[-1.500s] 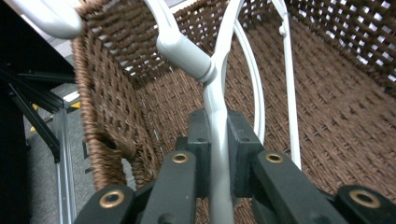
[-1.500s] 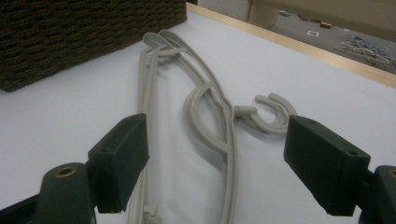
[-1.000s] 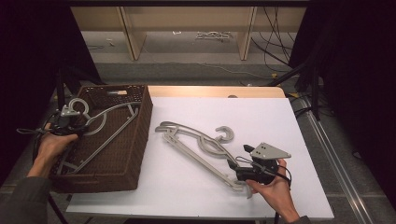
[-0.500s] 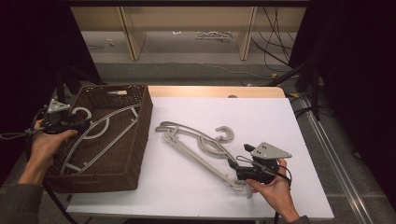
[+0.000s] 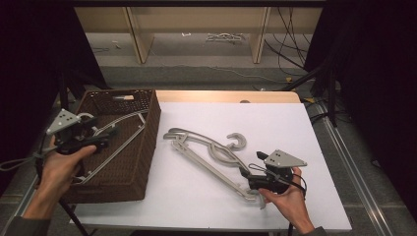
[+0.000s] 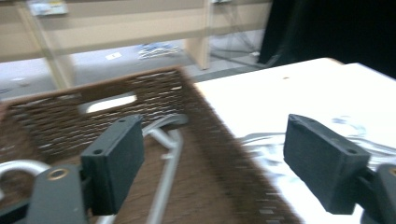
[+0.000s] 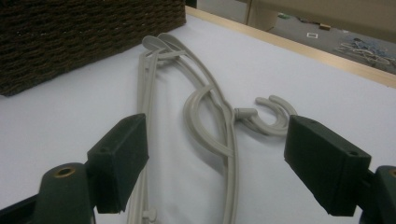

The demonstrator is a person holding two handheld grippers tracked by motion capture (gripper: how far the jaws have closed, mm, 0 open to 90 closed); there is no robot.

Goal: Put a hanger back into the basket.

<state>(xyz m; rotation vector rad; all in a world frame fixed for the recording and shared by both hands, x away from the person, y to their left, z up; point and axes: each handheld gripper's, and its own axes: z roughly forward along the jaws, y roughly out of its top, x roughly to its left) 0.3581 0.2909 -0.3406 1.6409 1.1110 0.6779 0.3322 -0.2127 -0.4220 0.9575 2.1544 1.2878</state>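
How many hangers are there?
3, I think: one hanger in the basket, and two stacked hangers on the white table, judging by their doubled hooks. More could be hidden in the stack.

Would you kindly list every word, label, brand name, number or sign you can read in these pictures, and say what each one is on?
None can be read.
The small white tag on the floor beyond the table is too blurred to read.
The basket, the hangers on the table, the left gripper and the right gripper carry no visible lettering.
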